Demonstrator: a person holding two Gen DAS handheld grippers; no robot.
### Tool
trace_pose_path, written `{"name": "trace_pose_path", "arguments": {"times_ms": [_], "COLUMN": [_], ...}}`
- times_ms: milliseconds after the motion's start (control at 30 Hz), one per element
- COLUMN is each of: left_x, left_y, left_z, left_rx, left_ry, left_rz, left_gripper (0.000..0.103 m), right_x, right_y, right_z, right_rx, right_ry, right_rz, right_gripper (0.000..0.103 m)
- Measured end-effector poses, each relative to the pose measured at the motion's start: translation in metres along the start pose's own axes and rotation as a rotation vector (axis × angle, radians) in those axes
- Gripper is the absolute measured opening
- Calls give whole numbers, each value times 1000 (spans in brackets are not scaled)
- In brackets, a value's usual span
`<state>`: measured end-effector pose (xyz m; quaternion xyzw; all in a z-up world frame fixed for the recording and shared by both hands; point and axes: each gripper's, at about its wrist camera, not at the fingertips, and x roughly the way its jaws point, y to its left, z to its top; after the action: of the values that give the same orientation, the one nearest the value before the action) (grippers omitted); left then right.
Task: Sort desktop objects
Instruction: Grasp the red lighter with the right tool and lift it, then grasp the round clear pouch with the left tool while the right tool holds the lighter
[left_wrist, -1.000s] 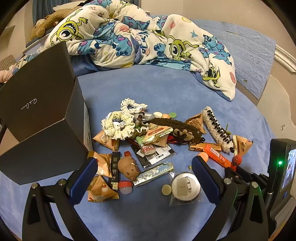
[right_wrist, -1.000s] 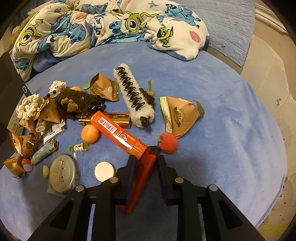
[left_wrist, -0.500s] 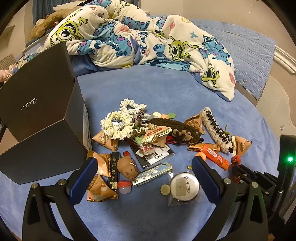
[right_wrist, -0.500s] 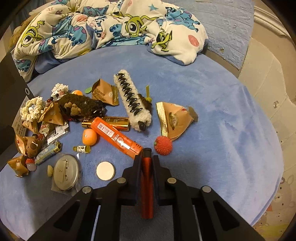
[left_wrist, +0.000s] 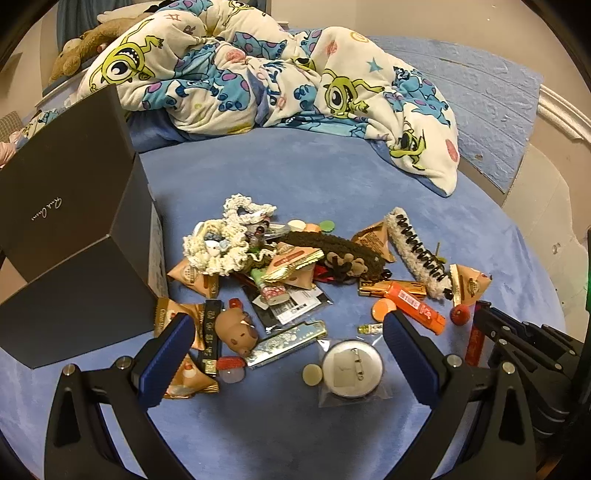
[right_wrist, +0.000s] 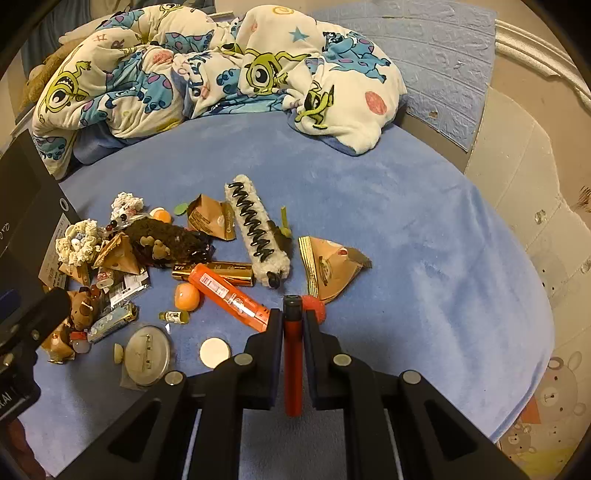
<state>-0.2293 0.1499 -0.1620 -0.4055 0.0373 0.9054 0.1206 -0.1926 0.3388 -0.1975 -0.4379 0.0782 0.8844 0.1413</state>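
On the far left a big black box (left_wrist: 70, 236) stands on the blue bed (left_wrist: 295, 424), with its white label side facing the pile of small things. Next to it lie brown snack packets (left_wrist: 190, 275) and a fluffy white scrunchie (left_wrist: 218, 247), and a little brown toy animal (left_wrist: 236, 330) sits just in front of them. The left gripper (left_wrist: 284, 354) hangs over this part of the bed with its blue fingers (left_wrist: 168, 356) spread wide and nothing between them. Under that gap sit a shiny silver bar (left_wrist: 288, 343) and a round pin badge (left_wrist: 351, 367) in a clear bag (its pin side is up). A small cream disc (left_wrist: 311, 374) lies just beside the badge. Further right a dark brown fuzzy hair clip (left_wrist: 332, 251) lies in the pile, and a long white fuzzy hair clip (right_wrist: 258, 240) with black teeth lies near a gold bar (right_wrist: 221, 273). An orange tube (right_wrist: 229, 297) rests across the gold bar, with a small orange ball (right_wrist: 186, 297) just beside it. The right gripper (right_wrist: 293, 321) has its fingers squeezed tight on a red pen (right_wrist: 293, 365), which points forward with its black tip sticking out past the fingers. A bumpy red ball (right_wrist: 317, 306) sits just to the right of that tip, touching a brown triangle packet (right_wrist: 332, 269). At the back a cartoon monster blanket (right_wrist: 207, 74) is bunched up on the bed
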Motion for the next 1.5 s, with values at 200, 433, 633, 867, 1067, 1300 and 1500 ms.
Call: {"name": "trace_pose_path", "arguments": {"times_ms": [200, 433, 633, 867, 1067, 1300, 1500], "left_x": [17, 48, 69, 76, 69, 63, 55], "left_y": [-15, -27, -30, -32, -32, -32, -30], "left_z": [-8, -30, -47, -61, -61, -53, -48], "left_rx": [1, 10, 17, 4, -3, -13, -25], "left_ry": [33, 103, 159, 144, 108, 112, 98], "left_rz": [-38, -52, -44, -49, -46, -51, -61], "left_gripper": [103, 103, 103, 102, 70, 49, 35], "right_x": [-4, -4, -1, -2, -2, -3, -5], "right_y": [-3, -6, -7, -6, -6, -5, -5], "right_z": [2, 3, 1, 0, 0, 0, 1], "right_rx": [8, 17, 17, 16, 16, 14, 19], "right_ry": [-8, -8, -3, -3, -3, -4, -7], "right_rz": [5, 9, 11, 12, 11, 11, 17], "right_gripper": [11, 11, 11, 11, 11, 11, 11]}}
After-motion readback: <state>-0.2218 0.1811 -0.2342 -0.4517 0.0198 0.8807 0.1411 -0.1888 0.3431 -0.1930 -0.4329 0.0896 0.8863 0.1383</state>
